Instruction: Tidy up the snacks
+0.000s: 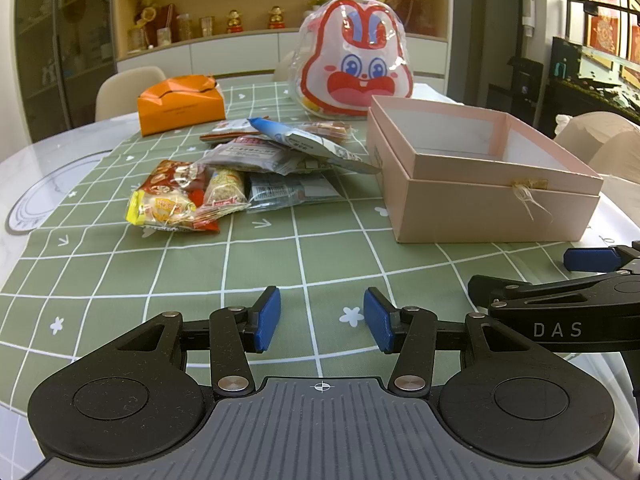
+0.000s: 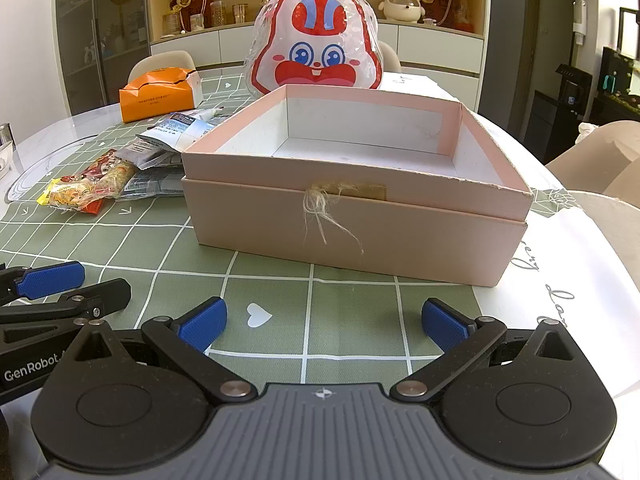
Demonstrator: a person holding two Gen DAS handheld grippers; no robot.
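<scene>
A white table (image 1: 24, 168) carries a green checked cloth (image 1: 280, 264) under snack packets (image 1: 224, 176) and a pink box (image 2: 360, 216).

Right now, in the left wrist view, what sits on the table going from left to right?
Orange paper bag → pile of wrapped snack packets → open pink cardboard box, empty inside. The rabbit-face plastic bag stands farther back, between pile and box.

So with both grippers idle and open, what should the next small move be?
Probably the left gripper reaching forward to the yellow-and-red snack packet at the near edge of the pile: the open pink cardboard box holds nothing yet.
</scene>
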